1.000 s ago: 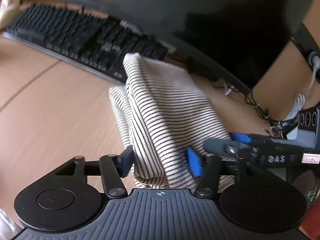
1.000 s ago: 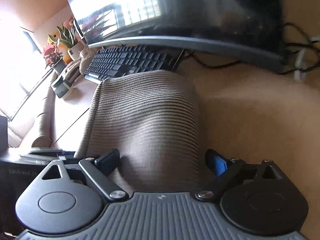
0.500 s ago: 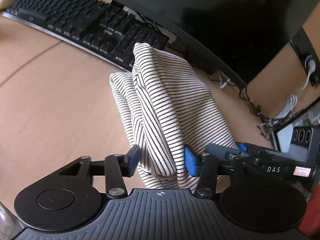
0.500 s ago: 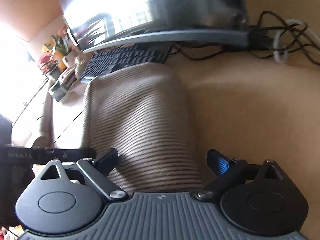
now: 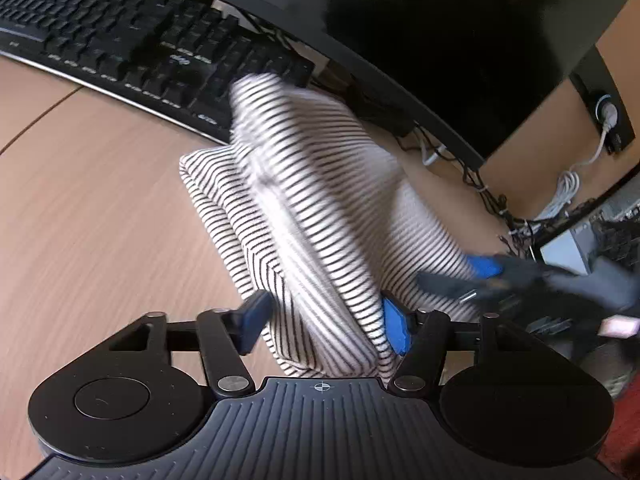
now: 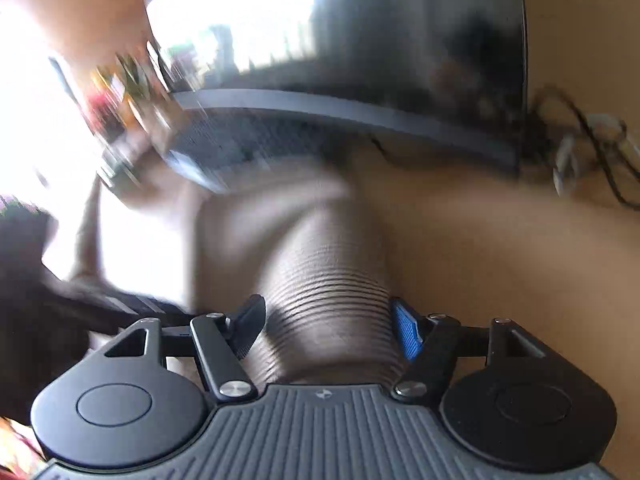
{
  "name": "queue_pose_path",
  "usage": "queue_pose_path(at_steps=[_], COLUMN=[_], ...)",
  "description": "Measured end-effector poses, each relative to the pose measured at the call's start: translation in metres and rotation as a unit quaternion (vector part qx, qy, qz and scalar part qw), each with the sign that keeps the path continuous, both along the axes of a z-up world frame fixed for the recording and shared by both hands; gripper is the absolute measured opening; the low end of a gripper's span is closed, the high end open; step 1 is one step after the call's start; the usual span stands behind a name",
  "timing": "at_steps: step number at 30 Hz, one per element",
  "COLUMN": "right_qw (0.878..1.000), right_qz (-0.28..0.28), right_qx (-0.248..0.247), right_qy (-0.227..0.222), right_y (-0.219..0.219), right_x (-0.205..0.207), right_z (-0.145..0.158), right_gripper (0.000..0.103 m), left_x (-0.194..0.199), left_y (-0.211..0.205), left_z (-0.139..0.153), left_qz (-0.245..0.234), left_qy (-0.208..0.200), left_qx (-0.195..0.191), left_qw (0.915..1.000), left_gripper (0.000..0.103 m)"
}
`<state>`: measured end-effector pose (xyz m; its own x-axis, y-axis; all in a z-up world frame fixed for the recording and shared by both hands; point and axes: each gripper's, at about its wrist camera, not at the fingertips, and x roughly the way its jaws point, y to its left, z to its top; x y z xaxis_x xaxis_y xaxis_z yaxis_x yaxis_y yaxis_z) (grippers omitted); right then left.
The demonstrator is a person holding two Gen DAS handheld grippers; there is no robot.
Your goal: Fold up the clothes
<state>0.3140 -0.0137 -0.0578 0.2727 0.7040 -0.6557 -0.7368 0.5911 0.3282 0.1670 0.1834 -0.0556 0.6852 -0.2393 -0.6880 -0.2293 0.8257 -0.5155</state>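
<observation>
A white garment with thin black stripes (image 5: 312, 208) is folded into a thick bundle, lifted off the wooden desk (image 5: 100, 220). My left gripper (image 5: 324, 316) is shut on its near end, blue pads pressing both sides. My right gripper (image 6: 326, 322) is shut on the other end of the same garment (image 6: 328, 280), which looks brownish in shadow there. The right gripper also shows, blurred, in the left wrist view (image 5: 484, 272) at the garment's right edge. The right wrist view is motion-blurred.
A black keyboard (image 5: 132, 48) lies at the back left of the desk, close behind the garment. A large dark monitor (image 5: 440, 20) stands behind it. Cables and a white cord (image 5: 560, 196) lie at the back right. Blurred plants (image 6: 120, 92) sit far left.
Both grippers have closed in on the garment, the right one most. The garment has bunched narrower and risen. The right gripper is swinging fast, blurring its view.
</observation>
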Motion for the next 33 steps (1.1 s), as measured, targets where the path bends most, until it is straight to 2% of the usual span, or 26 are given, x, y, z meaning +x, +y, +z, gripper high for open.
queue_pose_path(at_steps=[4, 7, 11, 13, 17, 19, 21, 23, 27, 31, 33], right_qw=[0.998, 0.996, 0.992, 0.991, 0.983, 0.983, 0.983, 0.983, 0.982, 0.966, 0.977], right_qz=[-0.006, -0.004, -0.004, -0.006, -0.014, 0.002, 0.018, 0.034, 0.065, 0.098, 0.091], right_qx=[-0.049, -0.067, -0.085, -0.094, -0.107, -0.107, -0.106, -0.106, -0.11, -0.145, -0.117], right_qy=[-0.028, -0.062, -0.088, -0.099, -0.151, -0.15, -0.148, -0.147, -0.136, -0.189, -0.154], right_y=[0.008, 0.012, 0.018, 0.022, 0.02, 0.029, 0.039, 0.049, 0.072, 0.085, 0.071], right_x=[-0.002, -0.012, -0.024, -0.03, -0.047, -0.057, -0.068, -0.079, -0.104, -0.124, -0.116], right_z=[-0.014, -0.012, -0.008, -0.005, 0.01, 0.01, 0.009, 0.009, 0.002, -0.003, 0.012], right_gripper=[0.073, 0.077, 0.079, 0.079, 0.08, 0.08, 0.079, 0.071, 0.072, 0.075, 0.074], left_x=[-0.006, -0.013, -0.008, 0.007, 0.035, 0.043, 0.046, 0.048, 0.056, 0.062, 0.059], left_y=[-0.004, 0.0, 0.01, 0.014, 0.028, 0.036, 0.044, 0.053, 0.062, 0.065, 0.066], left_z=[0.02, 0.048, 0.078, 0.078, 0.054, 0.038, 0.03, 0.023, 0.015, 0.015, 0.018], left_qz=[0.002, 0.016, 0.023, 0.016, -0.001, -0.004, -0.005, -0.005, -0.013, -0.017, -0.017], left_qy=[-0.007, -0.041, -0.094, -0.1, -0.07, -0.051, -0.047, -0.045, -0.047, -0.052, -0.055], left_qx=[0.031, 0.056, 0.061, 0.063, 0.06, 0.064, 0.056, 0.047, 0.046, 0.047, 0.047], left_qw=[0.9995, 0.9975, 0.9935, 0.9929, 0.9957, 0.9966, 0.9973, 0.9979, 0.9977, 0.9974, 0.9972], left_gripper=[0.06, 0.058, 0.058, 0.058, 0.052, 0.048, 0.039, 0.039, 0.039, 0.039, 0.037])
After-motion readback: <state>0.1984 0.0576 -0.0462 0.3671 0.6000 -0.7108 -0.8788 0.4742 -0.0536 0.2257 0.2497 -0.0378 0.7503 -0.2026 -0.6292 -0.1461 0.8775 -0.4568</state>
